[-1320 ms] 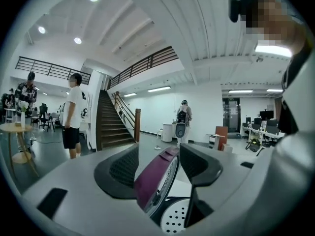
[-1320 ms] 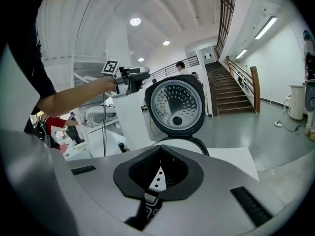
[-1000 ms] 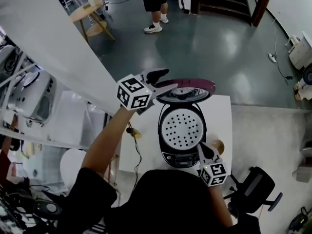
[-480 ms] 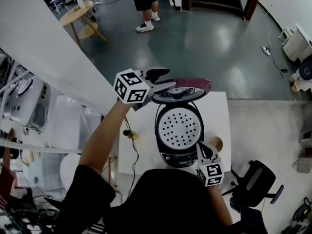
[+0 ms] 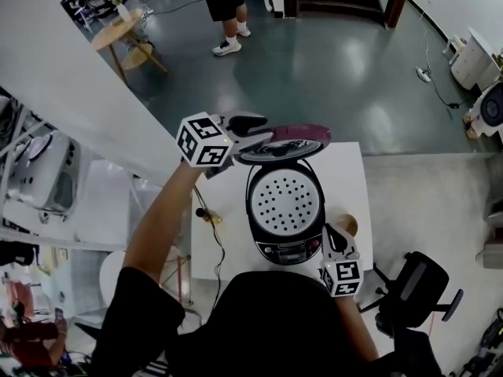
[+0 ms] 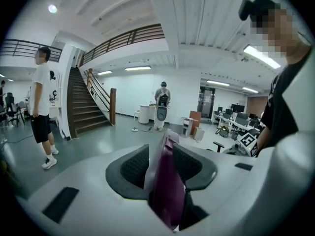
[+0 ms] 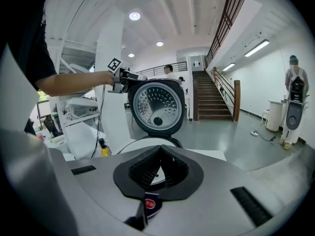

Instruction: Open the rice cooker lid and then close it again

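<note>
Black and silver rice cooker (image 5: 287,251) sits on the white bench (image 5: 351,177), mid-bench, control panel facing the near edge. Its round lid with maroon outer shell and perforated silver inner plate (image 5: 284,203) (image 7: 156,102) stands open, hinged at the far side, inner plate facing the person. Left hand-held gripper (image 5: 267,129) (image 6: 162,151) comes in from the left at the lid's top edge. Its jaws have just been closing, and the maroon lid rim sits between them with both ribbed pads (image 6: 135,163) pressed against it, so it is clamped on the lid. Marker cube of that gripper is left of the lid, the person's bare forearm running down toward the near left. Right hand-held gripper (image 5: 327,232) (image 7: 160,149) is low at the cooker's near right corner, just beside the body. Can't tell if it touches. Its jaws are together, tips meeting, nothing between them. Small yellow-capped bottle (image 5: 212,217) and a black cable lie on the bench left of the cooker. Tan round object (image 5: 349,225) is on the bench right of the cooker, just beyond the right gripper. Black office chair (image 5: 420,289) is on the floor at near right. A person in black shorts and white shoes (image 5: 224,6) stands on the far floor, with a round wooden table (image 5: 118,26) at far left.
</note>
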`<move>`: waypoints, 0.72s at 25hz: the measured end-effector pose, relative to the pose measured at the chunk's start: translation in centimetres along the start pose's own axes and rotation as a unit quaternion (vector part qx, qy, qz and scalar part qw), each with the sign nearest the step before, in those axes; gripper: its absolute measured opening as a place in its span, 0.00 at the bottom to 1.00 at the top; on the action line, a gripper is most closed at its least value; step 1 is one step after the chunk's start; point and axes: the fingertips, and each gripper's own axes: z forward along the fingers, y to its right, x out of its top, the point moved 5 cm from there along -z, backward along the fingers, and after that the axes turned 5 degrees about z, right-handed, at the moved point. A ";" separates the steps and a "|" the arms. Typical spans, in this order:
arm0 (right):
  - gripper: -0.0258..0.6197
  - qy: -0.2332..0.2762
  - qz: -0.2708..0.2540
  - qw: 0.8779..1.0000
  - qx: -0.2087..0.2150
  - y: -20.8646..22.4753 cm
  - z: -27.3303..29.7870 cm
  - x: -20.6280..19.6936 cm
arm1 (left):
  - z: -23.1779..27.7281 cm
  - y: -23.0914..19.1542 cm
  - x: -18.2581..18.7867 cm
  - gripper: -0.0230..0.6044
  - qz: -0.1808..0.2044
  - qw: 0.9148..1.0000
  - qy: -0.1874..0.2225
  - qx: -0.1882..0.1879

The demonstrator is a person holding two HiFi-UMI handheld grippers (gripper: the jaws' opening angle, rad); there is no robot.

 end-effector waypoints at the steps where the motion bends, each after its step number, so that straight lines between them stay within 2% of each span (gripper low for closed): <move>1: 0.04 0.001 -0.006 1.000 0.004 -0.2 -0.1 -0.1 | 0.0 0.4 0.0 0.26 0.007 1.000 -0.008 -0.008; 3: 0.04 0.001 -0.016 1.000 0.012 -0.6 -0.4 -0.1 | 0.1 1.3 0.1 0.23 0.028 0.999 -0.024 -0.017; 8: 0.04 -0.002 -0.018 0.999 0.034 -0.6 -1.6 -1.1 | 0.2 3.5 0.2 0.18 0.078 0.995 -0.063 -0.013; 13: 0.04 0.007 -0.021 0.999 0.039 0.1 -2.8 -0.6 | 0.4 5.8 -0.4 0.18 0.088 0.991 -0.099 -0.017; 18: 0.04 0.003 -0.022 0.998 0.067 0.4 -3.7 -1.3 | 0.4 7.8 -0.7 0.16 0.082 0.988 -0.133 -0.007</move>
